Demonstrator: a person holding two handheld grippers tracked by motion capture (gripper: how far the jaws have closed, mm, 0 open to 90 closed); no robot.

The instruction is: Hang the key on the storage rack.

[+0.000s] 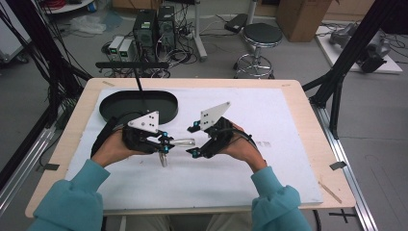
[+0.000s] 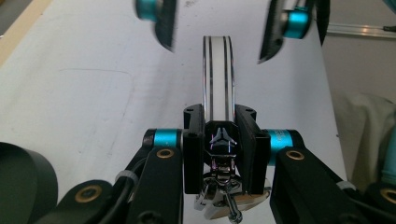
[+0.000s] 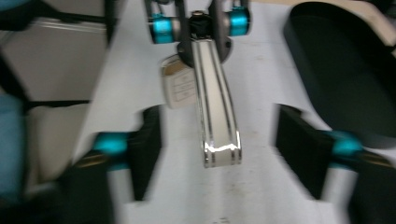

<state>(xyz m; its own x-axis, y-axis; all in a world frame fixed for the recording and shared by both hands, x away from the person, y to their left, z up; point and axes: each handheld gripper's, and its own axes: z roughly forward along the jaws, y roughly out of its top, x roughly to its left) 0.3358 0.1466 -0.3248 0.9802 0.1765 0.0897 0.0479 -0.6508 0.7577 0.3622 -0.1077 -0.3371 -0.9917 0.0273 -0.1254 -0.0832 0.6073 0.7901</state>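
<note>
- left gripper (image 2: 219, 154) clamped tight on the black end of a shiny metal clip (image 2: 217, 79), held level above the white mat (image 1: 269, 120)
- right gripper (image 3: 217, 154) jaws spread wide either side of the clip's free end, not touching it
- black oval tray (image 1: 139, 107) behind the left hand (image 1: 113, 147)

Left tongs (image 1: 163, 143) grip silver clip (image 1: 182, 142); right tongs (image 1: 194, 139) open.
</note>
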